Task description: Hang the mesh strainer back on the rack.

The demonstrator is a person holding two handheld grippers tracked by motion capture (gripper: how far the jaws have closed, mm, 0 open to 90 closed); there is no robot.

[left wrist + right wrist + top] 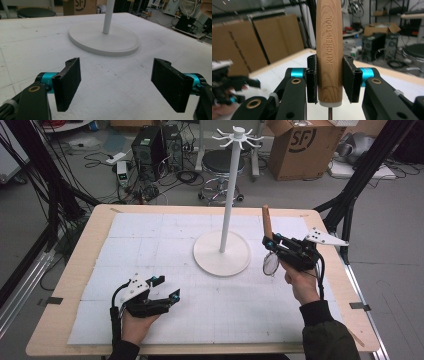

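While we grip the wooden utensil handle (329, 50) upright in the right tool (270, 244), the hanging stand (227, 195) rises just left of it; the left tool (167, 287) gapes empty at lower left.

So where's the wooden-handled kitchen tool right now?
The wooden-handled kitchen tool is clamped upright in the right gripper, shown in the high view at the table's right side, just right of the white stand's round base.

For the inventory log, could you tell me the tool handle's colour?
Light brown wood handle, clearest in the right gripper view.
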